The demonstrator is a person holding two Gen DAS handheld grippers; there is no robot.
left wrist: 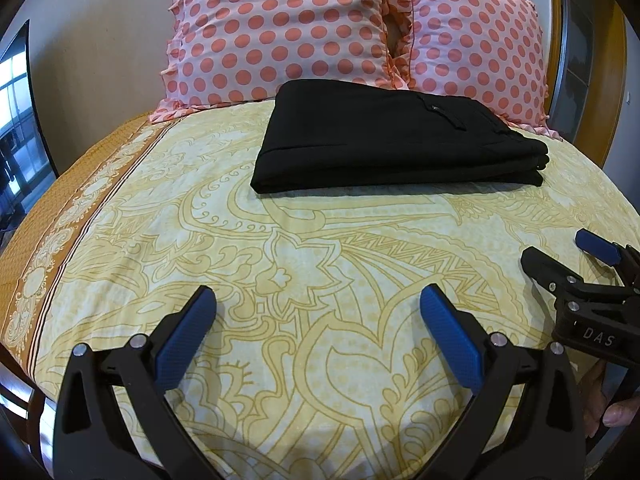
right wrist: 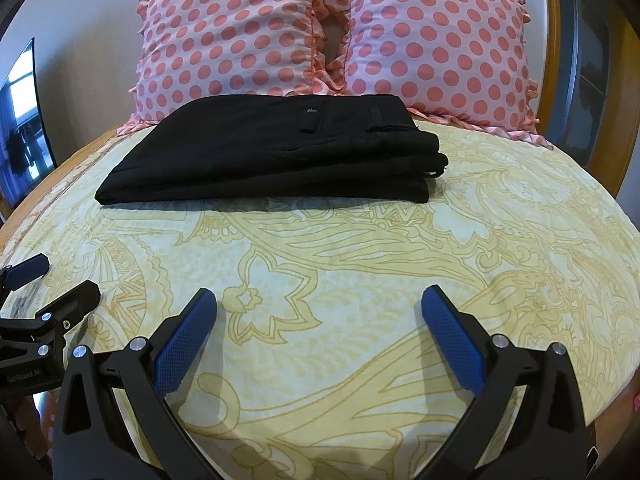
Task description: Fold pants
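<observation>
I see a bed [left wrist: 320, 280] with a yellow patterned sheet. Folded black pants [left wrist: 392, 140] lie on it at upper centre. Two polka-dot pillows [left wrist: 280, 28] rest behind them.

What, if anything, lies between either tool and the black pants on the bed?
Nothing visible. Only bare patterned bedsheet separates the open left tool and open right tool from the folded black pants; the two pillows sit behind them.

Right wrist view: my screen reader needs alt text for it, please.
Black pants lie folded in a neat stack on a yellow patterned bedsheet, before two pink polka-dot pillows. The open right gripper hovers nearer, empty; the left gripper shows at left.
</observation>
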